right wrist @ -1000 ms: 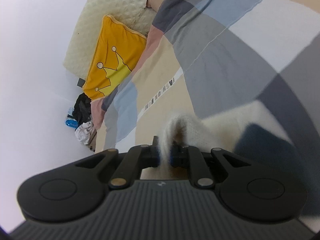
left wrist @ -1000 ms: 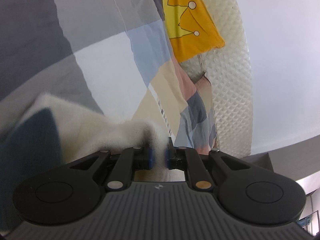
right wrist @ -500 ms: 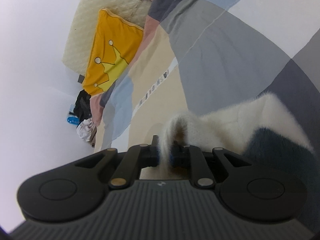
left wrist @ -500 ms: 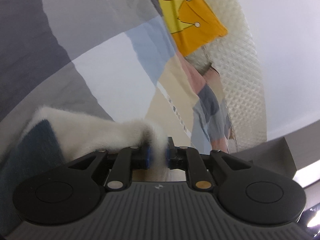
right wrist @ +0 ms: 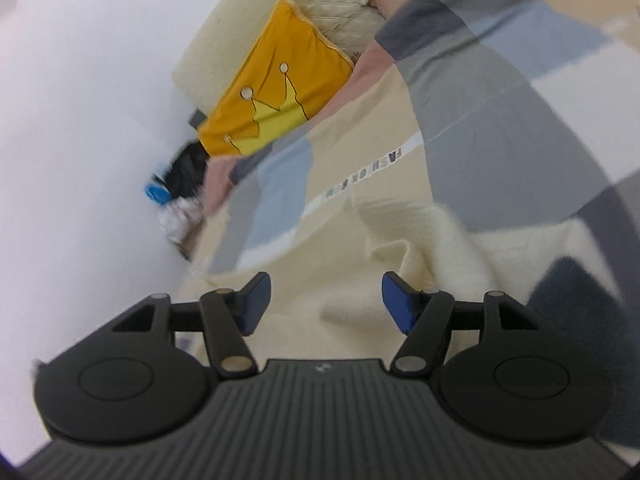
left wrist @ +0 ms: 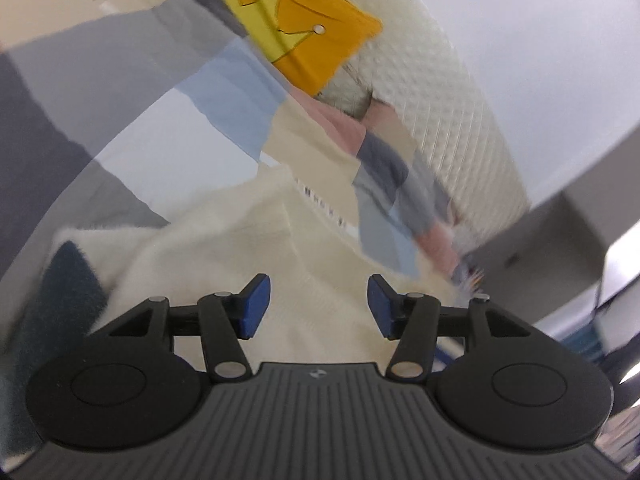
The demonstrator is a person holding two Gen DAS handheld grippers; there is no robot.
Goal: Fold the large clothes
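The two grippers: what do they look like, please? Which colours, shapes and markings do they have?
The left gripper and the right gripper look alike. Each has a dark grey ribbed body with a small round emblem, two round black discs at the sides, and black linkage arms with silver pivot pins. The fingers end in flat blue pads. No cables or sleeves show.

My left gripper (left wrist: pixel 318 306) and right gripper (right wrist: pixel 326 302) both gape with nothing between the pads, the cream sweater (left wrist: pixel 256 264) lying under them. Toward the bed's head, the orange pillow (right wrist: pixel 276 92) and quilted headboard (left wrist: pixel 448 120) block the way.
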